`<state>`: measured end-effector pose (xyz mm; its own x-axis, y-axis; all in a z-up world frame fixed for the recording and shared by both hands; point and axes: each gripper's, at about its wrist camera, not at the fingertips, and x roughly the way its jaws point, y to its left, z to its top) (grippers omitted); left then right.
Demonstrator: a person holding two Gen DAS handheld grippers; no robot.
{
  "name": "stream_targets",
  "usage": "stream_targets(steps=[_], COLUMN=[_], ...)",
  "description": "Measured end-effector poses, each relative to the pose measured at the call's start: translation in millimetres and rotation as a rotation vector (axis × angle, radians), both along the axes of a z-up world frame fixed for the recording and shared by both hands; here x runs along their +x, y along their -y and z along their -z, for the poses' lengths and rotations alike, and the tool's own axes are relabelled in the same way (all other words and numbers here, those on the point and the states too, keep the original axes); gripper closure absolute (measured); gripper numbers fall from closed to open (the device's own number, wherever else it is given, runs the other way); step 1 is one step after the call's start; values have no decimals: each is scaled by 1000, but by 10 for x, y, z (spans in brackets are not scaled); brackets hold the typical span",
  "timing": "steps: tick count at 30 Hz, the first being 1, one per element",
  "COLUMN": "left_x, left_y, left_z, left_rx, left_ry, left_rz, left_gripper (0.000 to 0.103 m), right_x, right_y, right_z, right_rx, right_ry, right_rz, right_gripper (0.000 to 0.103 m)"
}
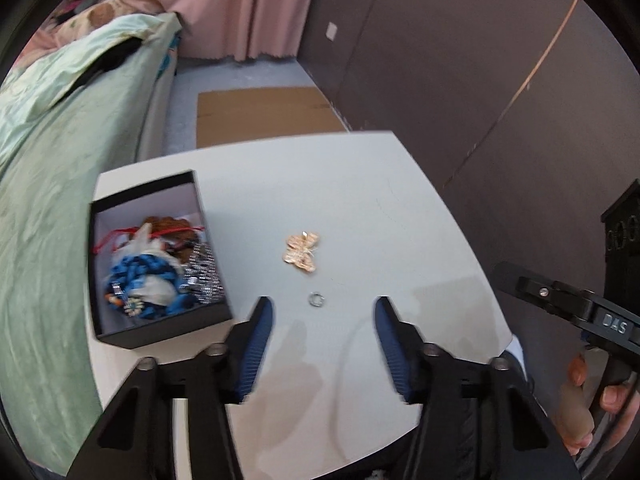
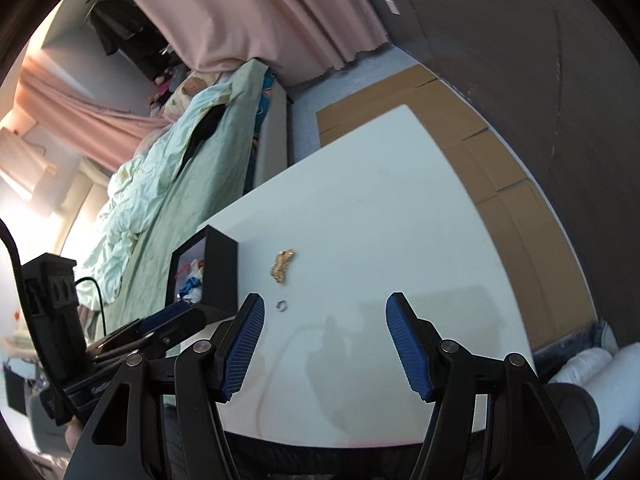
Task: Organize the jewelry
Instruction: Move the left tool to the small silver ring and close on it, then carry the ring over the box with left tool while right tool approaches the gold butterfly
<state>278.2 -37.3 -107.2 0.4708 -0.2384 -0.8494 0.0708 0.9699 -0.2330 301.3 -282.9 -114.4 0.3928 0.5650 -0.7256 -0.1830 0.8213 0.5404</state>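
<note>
On the table (image 1: 360, 208), ring (image 1: 316, 300) lies before brooch (image 1: 302, 251), box (image 1: 160, 256) left.

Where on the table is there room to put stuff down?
Most of the white table is bare: everything beyond and right of the gold brooch and small ring. The left edge is crowded by the black box, already full of jewelry.
</note>
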Motion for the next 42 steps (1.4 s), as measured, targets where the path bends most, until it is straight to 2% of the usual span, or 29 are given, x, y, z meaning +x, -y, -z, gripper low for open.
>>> stream_targets(steps=[5, 8, 19, 24, 28, 32, 42], left_x=[135, 211, 416, 436, 467, 480, 371], left_y=[204, 286, 394, 401, 402, 375, 174], left_z=[101, 193, 568, 660, 712, 713, 321], left_rx=[60, 94, 230, 242, 245, 228, 179], left_ry=[-36, -63, -135, -156, -158, -161, -86], left_rz=[16, 20, -4, -5, -4, 3, -22], left_gripper=[59, 68, 75, 77, 89, 89, 89], right_x=[-22, -30, -22, 0, 4, 10, 124], right_y=[251, 377, 766, 816, 794, 677, 208], right_z=[79, 124, 260, 283, 277, 256, 247], right_rx=[29, 40, 77, 84, 82, 76, 42], right_ry=[-10, -18, -28, -32, -25, -19, -27], right_rz=[25, 39, 79, 84, 66, 33, -63], right_gripper=[39, 39, 39, 39, 39, 39, 39])
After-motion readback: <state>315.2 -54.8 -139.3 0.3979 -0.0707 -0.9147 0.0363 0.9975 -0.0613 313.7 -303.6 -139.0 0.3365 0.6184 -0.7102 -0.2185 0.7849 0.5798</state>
